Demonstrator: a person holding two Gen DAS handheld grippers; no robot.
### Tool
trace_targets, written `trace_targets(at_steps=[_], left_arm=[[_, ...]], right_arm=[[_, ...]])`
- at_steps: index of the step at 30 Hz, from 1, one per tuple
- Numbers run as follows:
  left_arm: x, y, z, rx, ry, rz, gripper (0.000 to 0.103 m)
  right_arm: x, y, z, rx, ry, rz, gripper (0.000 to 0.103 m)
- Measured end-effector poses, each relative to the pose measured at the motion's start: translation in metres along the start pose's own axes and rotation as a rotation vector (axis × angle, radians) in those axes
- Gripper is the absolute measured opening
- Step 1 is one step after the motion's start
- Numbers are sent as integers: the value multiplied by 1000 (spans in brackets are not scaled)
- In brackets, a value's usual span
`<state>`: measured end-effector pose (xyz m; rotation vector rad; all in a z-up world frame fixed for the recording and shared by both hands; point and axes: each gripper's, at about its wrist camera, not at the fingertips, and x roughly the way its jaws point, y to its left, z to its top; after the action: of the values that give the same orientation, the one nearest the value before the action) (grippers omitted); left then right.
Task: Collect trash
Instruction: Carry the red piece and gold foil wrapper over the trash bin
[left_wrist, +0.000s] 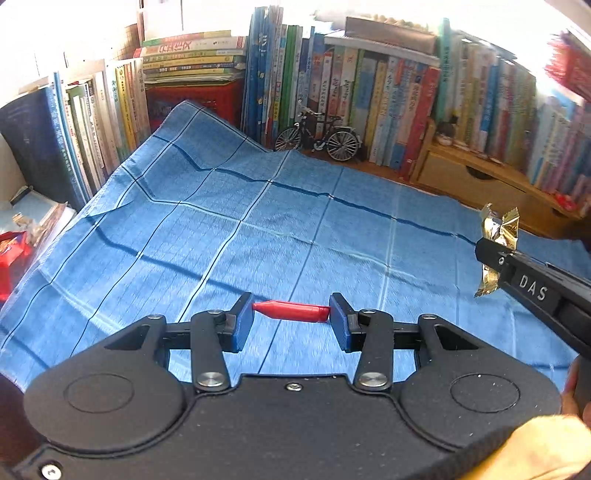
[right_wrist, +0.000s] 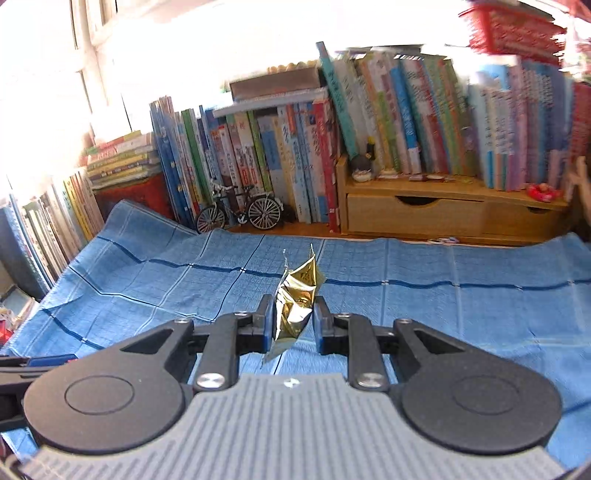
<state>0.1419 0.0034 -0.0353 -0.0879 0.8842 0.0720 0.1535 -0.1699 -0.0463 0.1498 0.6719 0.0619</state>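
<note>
Blue cloth (left_wrist: 258, 229) on the surface, books behind | your left tool (left_wrist: 291, 318) is clamped on one red cap (left_wrist: 291, 312), held above the cloth | your right tool (right_wrist: 293, 323) grips one gold wrapper (right_wrist: 295, 302), also lifted | two trash pieces picked, none left on the cloth in view | dropping them remains; no bin is seen.

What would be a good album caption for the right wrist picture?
Right gripper lifts a crumpled gold wrapper above the blue checked cloth.
</note>
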Motion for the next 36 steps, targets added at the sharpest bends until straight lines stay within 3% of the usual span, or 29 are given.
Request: trace_targets(at_steps=[10,18,26,36], left_arm=[[-94,26,-54,47,-34,-72,42],[-151,54,-94,69,-40,-79,42],[-180,82,-129,-7,-42,-14,42],[-193,106,-190,-141,27,96,42]], right_arm=[[-113,21,-33,54,-85,-68,26],[-177,48,-70,45,-81,-62,26],[-209,64,-98,-35,-51,20,26],[-229,75,-134,-155,19,155,26]])
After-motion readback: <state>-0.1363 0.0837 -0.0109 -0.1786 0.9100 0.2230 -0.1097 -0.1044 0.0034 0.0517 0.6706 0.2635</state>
